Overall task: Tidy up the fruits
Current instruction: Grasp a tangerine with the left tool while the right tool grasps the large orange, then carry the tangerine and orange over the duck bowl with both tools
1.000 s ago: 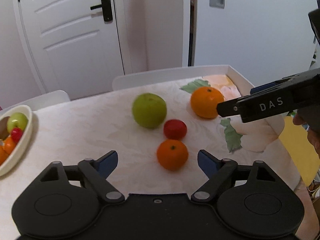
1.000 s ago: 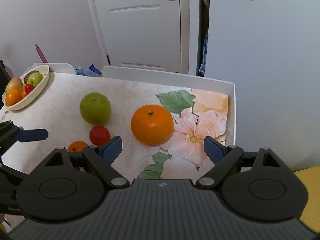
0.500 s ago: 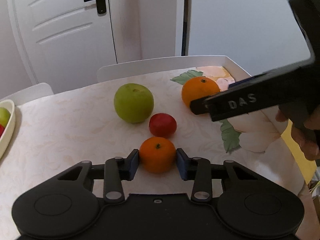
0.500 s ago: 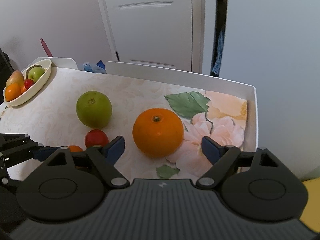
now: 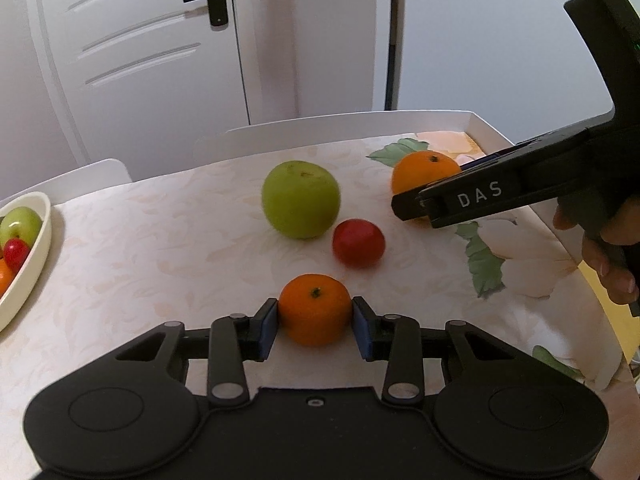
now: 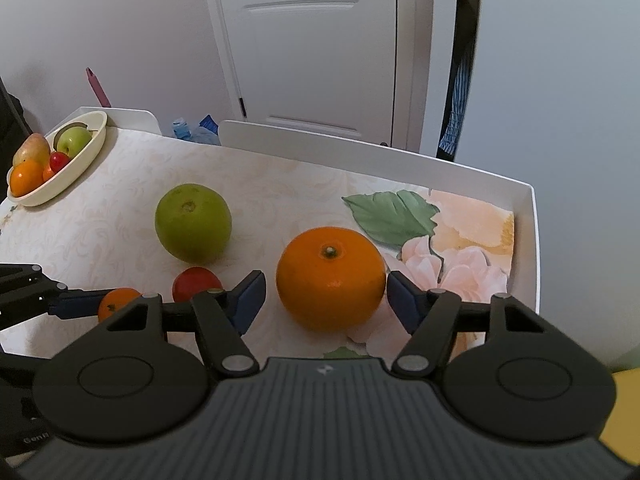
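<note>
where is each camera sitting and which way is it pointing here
Left wrist: on the left gripper, facing along its fingers across the table; fingers shut on the small orange, person's right hand at the edge.
Right wrist: on the right gripper, facing the white door; open fingers flank the large orange.
Shared: green apple, red fruit, fruit bowl.

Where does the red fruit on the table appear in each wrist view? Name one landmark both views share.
Left wrist view: the red fruit sits centre, beyond the small orange.
Right wrist view: the red fruit sits lower left, partly behind the right gripper.
Shared landmark: the green fruit just behind it.
</note>
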A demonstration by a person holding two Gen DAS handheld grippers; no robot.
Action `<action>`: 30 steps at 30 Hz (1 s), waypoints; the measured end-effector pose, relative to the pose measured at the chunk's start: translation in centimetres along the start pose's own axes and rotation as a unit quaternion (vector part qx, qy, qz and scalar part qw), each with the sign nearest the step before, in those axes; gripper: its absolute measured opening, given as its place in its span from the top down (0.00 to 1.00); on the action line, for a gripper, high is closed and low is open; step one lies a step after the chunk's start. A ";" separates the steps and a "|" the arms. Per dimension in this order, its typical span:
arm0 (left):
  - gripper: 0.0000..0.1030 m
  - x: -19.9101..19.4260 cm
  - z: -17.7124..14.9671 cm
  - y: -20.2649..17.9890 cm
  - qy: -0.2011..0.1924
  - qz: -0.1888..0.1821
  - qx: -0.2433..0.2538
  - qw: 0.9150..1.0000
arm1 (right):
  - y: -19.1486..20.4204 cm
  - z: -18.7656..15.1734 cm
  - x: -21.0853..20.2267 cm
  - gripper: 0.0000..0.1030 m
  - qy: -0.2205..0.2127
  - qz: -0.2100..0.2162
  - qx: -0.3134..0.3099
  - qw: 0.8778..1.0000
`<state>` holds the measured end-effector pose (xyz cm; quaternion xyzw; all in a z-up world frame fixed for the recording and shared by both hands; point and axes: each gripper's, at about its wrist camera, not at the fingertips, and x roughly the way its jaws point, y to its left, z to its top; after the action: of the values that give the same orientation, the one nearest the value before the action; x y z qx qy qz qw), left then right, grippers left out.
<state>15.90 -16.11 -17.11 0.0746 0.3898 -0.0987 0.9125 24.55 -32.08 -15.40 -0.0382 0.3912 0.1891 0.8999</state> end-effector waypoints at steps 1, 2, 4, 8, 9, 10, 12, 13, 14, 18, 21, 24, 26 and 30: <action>0.59 0.0 0.0 0.1 0.000 0.002 -0.002 1.000 | 0.0 0.0 0.0 0.21 0.000 0.000 -0.002 1.000; 0.59 -0.1 -0.1 0.2 0.000 0.004 -0.004 1.000 | 0.1 0.0 0.0 0.21 0.000 -0.001 -0.003 1.000; 0.59 -0.3 -0.2 0.4 -0.001 0.007 -0.008 1.000 | 0.1 0.1 0.0 0.24 -0.001 -0.005 -0.005 1.000; 0.59 -0.8 -0.4 1.0 -0.005 0.015 -0.016 1.000 | 0.1 0.1 -0.1 0.28 0.000 -0.012 -0.005 1.000; 0.59 -1.1 -0.4 1.1 -0.007 0.017 -0.018 1.000 | 0.2 0.1 -0.1 0.28 0.000 -0.015 -0.004 1.000; 0.59 -1.2 -0.4 1.2 -0.009 0.019 -0.020 1.000 | 0.2 0.1 -0.2 0.28 -0.002 -0.017 -0.005 1.000; 0.59 -1.8 -0.3 1.5 -0.013 0.024 -0.023 0.999 | 0.3 0.2 -0.6 0.28 -0.005 -0.017 -0.004 1.000; 0.59 -2.0 -0.3 1.6 -0.015 0.026 -0.024 0.999 | 0.4 0.3 -0.9 0.28 -0.008 -0.017 -0.003 1.000; 0.59 -2.4 -0.2 1.7 -0.017 0.029 -0.026 0.999 | 0.5 0.4 -1.2 0.28 -0.010 -0.016 -0.004 1.000; 0.59 -3.9 0.0 2.4 -0.028 0.037 -0.033 0.998 | 1.3 1.0 -2.9 0.28 -0.020 -0.014 -0.012 1.000; 0.59 -5.3 0.2 3.2 -0.038 0.045 -0.043 0.997 | 2.2 1.6 -4.1 0.28 -0.026 -0.008 -0.014 1.000; 0.59 -6.9 0.4 4.3 -0.046 0.055 -0.057 0.996 | 3.5 2.4 -5.1 0.29 -0.030 0.001 -0.019 0.999; 0.59 -7.8 0.6 5.2 -0.047 0.060 -0.065 0.995 | 4.5 2.9 -5.7 0.29 -0.033 0.008 -0.023 0.999; 0.59 -9.6 1.0 7.5 -0.055 0.077 -0.075 0.993 | 6.9 3.9 -6.5 0.29 -0.039 0.021 -0.028 0.999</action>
<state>11.89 -7.90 -9.06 0.0302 0.3383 -0.0022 0.9406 20.70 -26.85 -7.49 -0.0473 0.3509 0.2204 0.9089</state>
